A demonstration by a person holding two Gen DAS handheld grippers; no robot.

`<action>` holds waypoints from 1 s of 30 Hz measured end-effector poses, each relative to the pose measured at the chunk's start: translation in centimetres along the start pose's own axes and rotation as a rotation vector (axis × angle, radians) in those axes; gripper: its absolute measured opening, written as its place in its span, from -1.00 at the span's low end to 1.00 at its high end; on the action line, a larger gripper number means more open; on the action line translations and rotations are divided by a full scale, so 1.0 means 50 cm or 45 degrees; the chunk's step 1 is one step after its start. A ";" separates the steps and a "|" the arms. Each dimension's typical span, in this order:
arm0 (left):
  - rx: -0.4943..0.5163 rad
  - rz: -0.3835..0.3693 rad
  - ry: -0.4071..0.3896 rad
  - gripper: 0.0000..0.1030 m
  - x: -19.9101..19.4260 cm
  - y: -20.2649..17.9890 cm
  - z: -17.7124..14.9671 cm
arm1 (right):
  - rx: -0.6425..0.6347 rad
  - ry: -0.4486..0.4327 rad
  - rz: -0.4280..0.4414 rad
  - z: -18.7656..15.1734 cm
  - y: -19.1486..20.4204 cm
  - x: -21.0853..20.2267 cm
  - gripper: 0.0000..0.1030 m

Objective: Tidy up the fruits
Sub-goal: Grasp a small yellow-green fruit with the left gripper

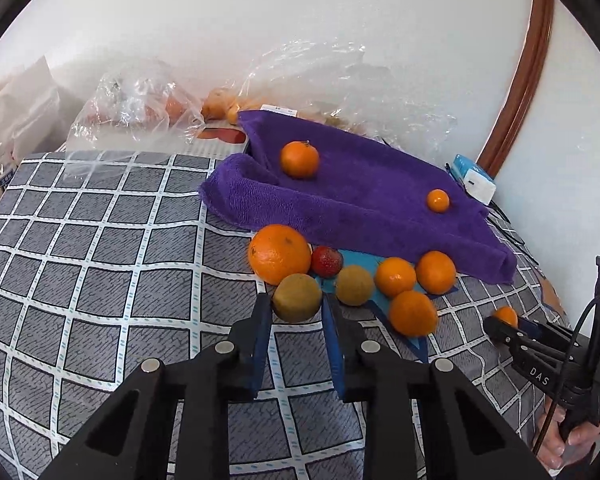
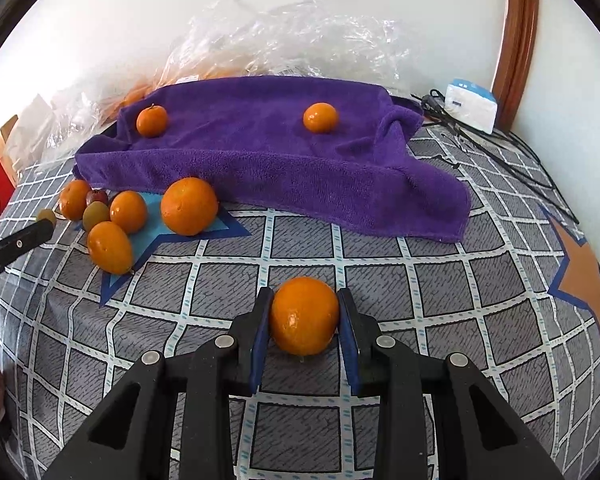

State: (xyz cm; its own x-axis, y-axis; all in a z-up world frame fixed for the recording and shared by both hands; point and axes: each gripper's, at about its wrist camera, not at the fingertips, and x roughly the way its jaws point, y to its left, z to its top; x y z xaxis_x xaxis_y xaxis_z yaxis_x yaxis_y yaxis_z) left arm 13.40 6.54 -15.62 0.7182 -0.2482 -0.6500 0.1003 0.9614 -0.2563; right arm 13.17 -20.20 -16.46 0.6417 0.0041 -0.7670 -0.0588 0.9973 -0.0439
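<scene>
My right gripper (image 2: 304,314): jaws closed on a mandarin (image 2: 304,315), one pad on each side, over the checked tablecloth (image 2: 380,264). Round and smooth, so I judge it could squirt out forward if I squeeze harder or swing fast.

My left gripper (image 1: 296,304): jaws closed around a greenish fruit (image 1: 297,298) right at the fingertips. That shallow hold looks the likelier one to slip.

Pile (image 1: 396,276): just beyond my left jaws, oranges, another green fruit and a red one lie touching on a blue star. Lifting carelessly could nudge the big orange (image 1: 279,253) and set the rest rolling.

Purple towel (image 2: 260,148): behind the pile, carrying two mandarins well apart. It seems to slope toward me, so whatever I set down may roll off the front edge.

Plastic bags (image 2: 292,36): farthest back, against the wall.
</scene>
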 end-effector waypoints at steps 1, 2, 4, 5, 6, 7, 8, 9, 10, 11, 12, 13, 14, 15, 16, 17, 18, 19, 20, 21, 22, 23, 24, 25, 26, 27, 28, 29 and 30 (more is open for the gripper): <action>-0.005 0.004 -0.004 -0.53 -0.001 0.001 0.001 | -0.012 -0.003 -0.001 0.000 0.003 -0.001 -0.39; -0.012 0.010 -0.007 -0.53 -0.003 0.002 0.001 | -0.028 -0.007 0.001 -0.002 0.008 -0.002 -0.39; -0.039 0.005 -0.018 -0.53 -0.006 0.005 0.000 | -0.053 -0.011 -0.002 -0.003 0.014 -0.005 -0.39; -0.048 0.004 -0.023 -0.53 -0.006 0.006 0.000 | -0.062 -0.011 -0.005 -0.003 0.017 -0.005 -0.39; -0.049 -0.002 -0.026 -0.53 -0.008 0.004 -0.001 | -0.067 -0.009 -0.005 -0.003 0.017 -0.004 -0.39; -0.045 -0.009 -0.024 -0.53 -0.009 0.004 -0.003 | -0.067 -0.008 -0.004 -0.003 0.017 -0.004 -0.39; -0.037 -0.018 -0.019 -0.53 -0.009 0.001 -0.004 | -0.063 -0.010 0.001 -0.003 0.015 -0.005 -0.39; -0.029 -0.018 -0.014 -0.53 -0.008 -0.001 -0.005 | -0.057 -0.010 0.008 -0.004 0.013 -0.005 -0.39; -0.024 -0.015 -0.009 -0.53 -0.007 -0.003 -0.005 | -0.050 -0.010 0.011 -0.004 0.011 -0.006 -0.39; -0.023 -0.015 -0.003 -0.53 -0.005 -0.003 -0.004 | -0.046 -0.010 0.011 -0.004 0.010 -0.006 -0.39; -0.026 -0.013 0.003 -0.53 -0.003 -0.002 -0.004 | -0.044 -0.010 0.012 -0.004 0.009 -0.006 -0.39; -0.029 -0.011 0.004 -0.53 -0.002 -0.001 -0.004 | -0.044 -0.010 0.013 -0.004 0.010 -0.005 -0.39; -0.032 -0.011 0.001 -0.53 -0.003 -0.001 -0.004 | -0.044 -0.011 0.015 -0.003 0.010 -0.005 -0.39; -0.034 -0.011 -0.005 -0.53 -0.004 0.000 -0.004 | -0.045 -0.014 0.017 -0.003 0.010 -0.006 -0.39; -0.035 -0.010 -0.012 -0.53 -0.005 0.000 -0.004 | -0.043 -0.017 0.018 -0.004 0.010 -0.007 -0.39; -0.033 -0.010 -0.022 -0.53 -0.008 0.000 -0.004 | -0.040 -0.021 0.021 -0.004 0.009 -0.008 -0.39; -0.028 -0.008 -0.031 -0.53 -0.009 -0.001 -0.004 | -0.036 -0.023 0.028 -0.004 0.008 -0.009 -0.39; -0.019 -0.001 -0.045 -0.53 -0.013 -0.004 -0.004 | -0.032 -0.025 0.036 -0.004 0.007 -0.010 -0.39; -0.012 0.000 -0.056 -0.53 -0.016 -0.006 -0.004 | -0.025 -0.031 0.048 -0.004 0.004 -0.012 -0.39; -0.005 0.000 -0.071 -0.53 -0.021 -0.008 -0.004 | -0.020 -0.035 0.053 -0.005 0.003 -0.014 -0.39; -0.001 -0.002 -0.082 -0.53 -0.024 -0.009 -0.004 | -0.013 -0.039 0.058 -0.005 0.000 -0.015 -0.39; 0.001 -0.004 -0.090 -0.53 -0.026 -0.009 -0.003 | -0.004 -0.041 0.059 -0.005 -0.002 -0.015 -0.39; 0.002 -0.005 -0.100 -0.53 -0.028 -0.008 -0.003 | 0.003 -0.041 0.055 -0.005 -0.003 -0.015 -0.39; 0.002 -0.006 -0.110 -0.53 -0.031 -0.008 -0.002 | 0.010 -0.040 0.052 -0.004 -0.004 -0.014 -0.39; 0.001 -0.011 -0.122 -0.53 -0.034 -0.007 -0.001 | 0.013 -0.039 0.053 -0.004 -0.006 -0.014 -0.39; -0.003 -0.020 -0.134 -0.53 -0.038 -0.005 0.000 | 0.014 -0.040 0.059 -0.003 -0.007 -0.014 -0.39; -0.009 -0.028 -0.142 -0.53 -0.041 -0.003 0.000 | 0.013 -0.042 0.062 -0.003 -0.008 -0.014 -0.39; -0.012 -0.029 -0.145 -0.53 -0.042 -0.003 0.000 | 0.013 -0.044 0.067 -0.004 -0.010 -0.014 -0.39; -0.013 -0.025 -0.148 -0.53 -0.043 -0.002 0.001 | 0.027 -0.055 0.084 -0.004 -0.014 -0.015 -0.39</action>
State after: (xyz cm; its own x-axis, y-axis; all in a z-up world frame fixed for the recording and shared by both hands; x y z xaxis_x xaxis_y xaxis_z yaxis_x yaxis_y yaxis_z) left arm 11.85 6.97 -14.17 0.7914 -0.2506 -0.5576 0.1081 0.9551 -0.2759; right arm 12.57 -20.93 -15.95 0.6692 0.0725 -0.7395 -0.0859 0.9961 0.0198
